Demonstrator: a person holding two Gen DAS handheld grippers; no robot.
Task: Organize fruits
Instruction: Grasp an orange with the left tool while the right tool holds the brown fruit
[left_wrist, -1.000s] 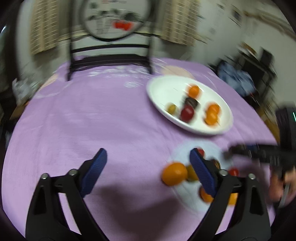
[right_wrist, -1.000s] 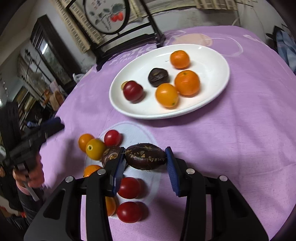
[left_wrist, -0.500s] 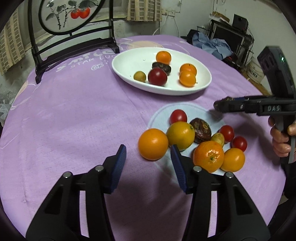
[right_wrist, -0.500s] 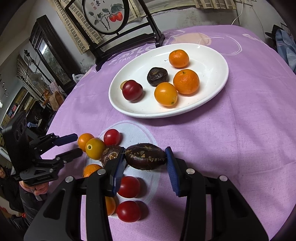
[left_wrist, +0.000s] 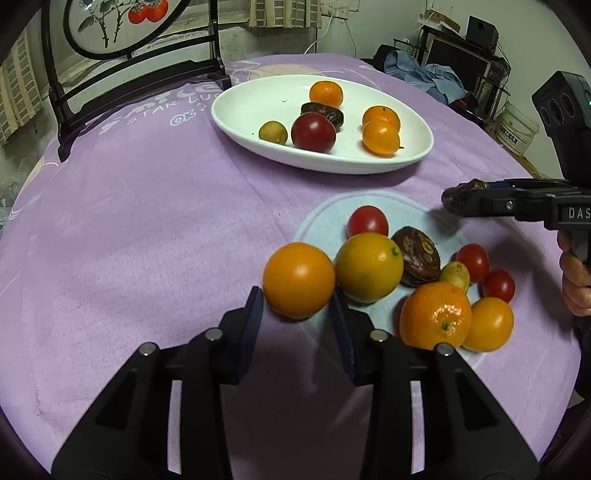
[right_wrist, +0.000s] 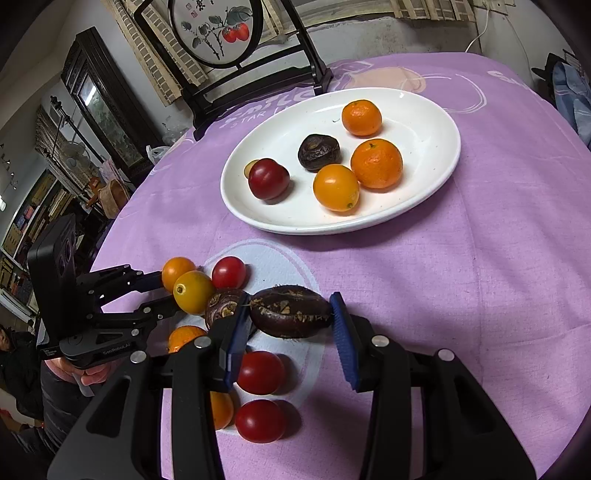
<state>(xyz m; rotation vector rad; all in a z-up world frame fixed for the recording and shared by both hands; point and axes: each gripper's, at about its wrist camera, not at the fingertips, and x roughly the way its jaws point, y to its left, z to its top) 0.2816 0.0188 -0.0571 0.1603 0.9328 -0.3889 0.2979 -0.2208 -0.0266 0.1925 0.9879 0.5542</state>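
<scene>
A white oval plate (left_wrist: 243, 110) (right_wrist: 436, 122) at the back of the purple table holds several fruits. Loose fruits lie on a pale blue circle (left_wrist: 325, 218) (right_wrist: 273, 266) nearer me. My left gripper (left_wrist: 297, 306) has its blue pads on either side of an orange fruit (left_wrist: 298, 279) at the pile's left edge, closed on it. My right gripper (right_wrist: 290, 317) is shut on a dark wrinkled fruit (right_wrist: 290, 311), which also shows in the left wrist view (left_wrist: 460, 201), held just above the cloth.
A black chair (left_wrist: 122, 99) (right_wrist: 236, 77) stands behind the table. The pile holds red tomatoes (right_wrist: 260, 372), an orange mandarin (left_wrist: 436, 320), a yellow fruit (left_wrist: 368, 267) and another dark fruit (left_wrist: 417, 255). Room clutter lies beyond the table's right edge (left_wrist: 480, 66).
My left gripper has swung toward the pile, moved in and closed its pads onto the orange fruit. My right gripper has stayed still, holding the dark fruit.
</scene>
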